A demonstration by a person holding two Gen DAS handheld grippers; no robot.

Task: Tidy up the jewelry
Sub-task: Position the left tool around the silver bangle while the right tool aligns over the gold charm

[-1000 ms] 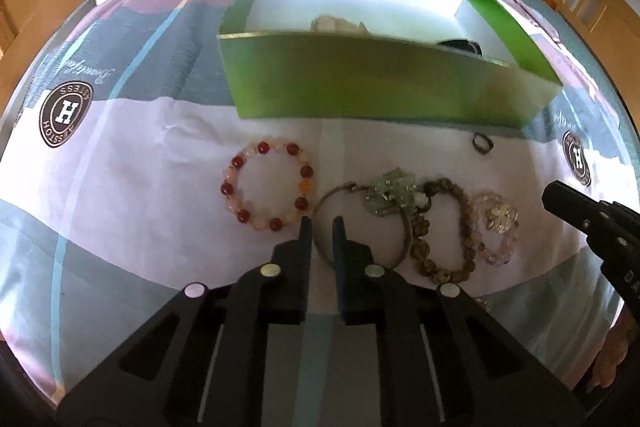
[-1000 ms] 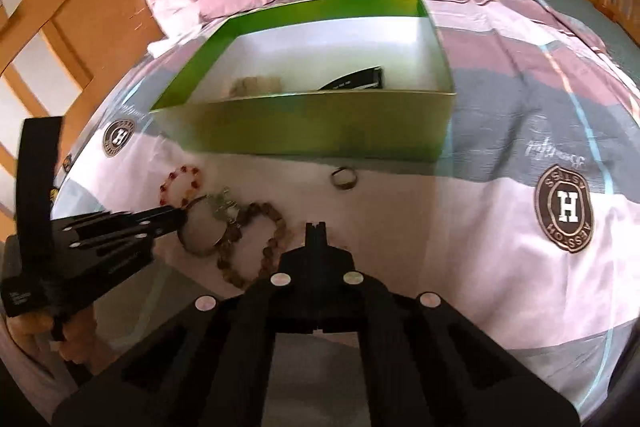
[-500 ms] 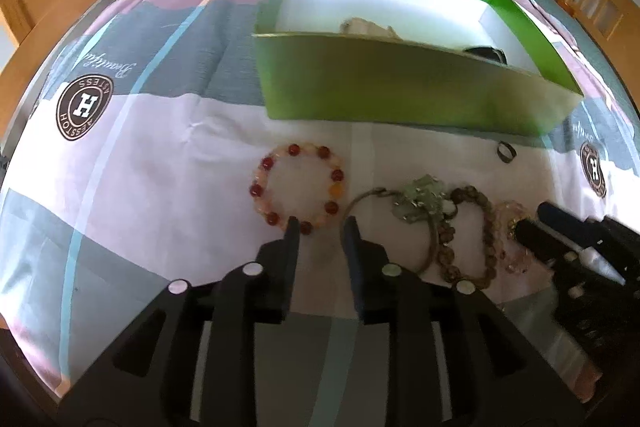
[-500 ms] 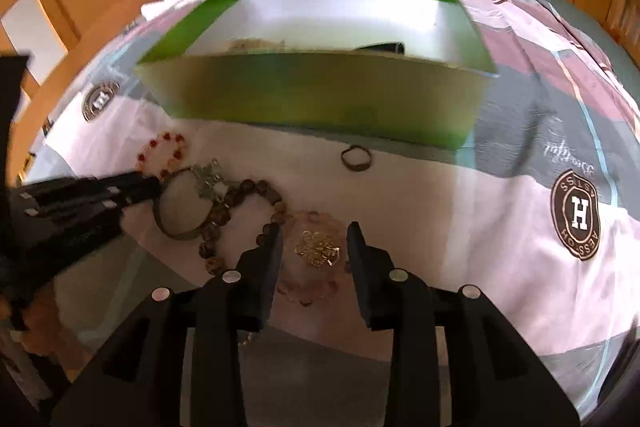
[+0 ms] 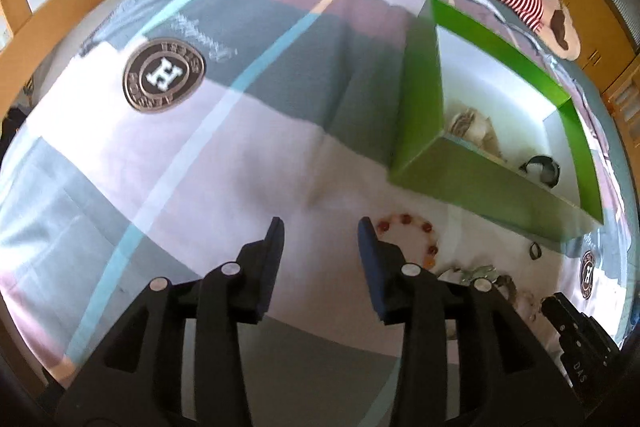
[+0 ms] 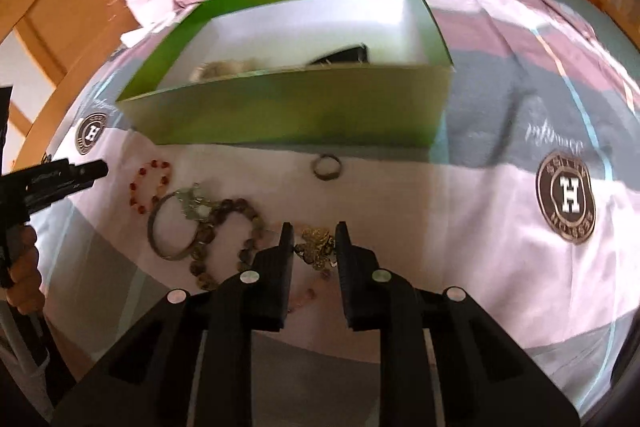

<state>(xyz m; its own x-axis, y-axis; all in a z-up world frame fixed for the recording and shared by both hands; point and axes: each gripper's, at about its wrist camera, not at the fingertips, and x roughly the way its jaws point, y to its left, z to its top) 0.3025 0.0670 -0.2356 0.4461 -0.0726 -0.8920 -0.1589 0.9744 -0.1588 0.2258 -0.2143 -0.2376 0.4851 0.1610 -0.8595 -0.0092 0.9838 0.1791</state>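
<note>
Right wrist view: right gripper (image 6: pixel 314 241) jaws apart, straddling gold charm (image 6: pixel 317 246) near green box (image 6: pixel 288 111); left gripper (image 5: pixel 320 239) jaws apart.

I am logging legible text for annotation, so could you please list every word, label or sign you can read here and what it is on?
"H": centre of the round brown emblem on the bedspread; its ring lettering is too blurred to read.
Cursive script above the emblem: blurred, unreadable.
"DAS": on the right hand-held gripper.
Green box: no text visible.
</note>
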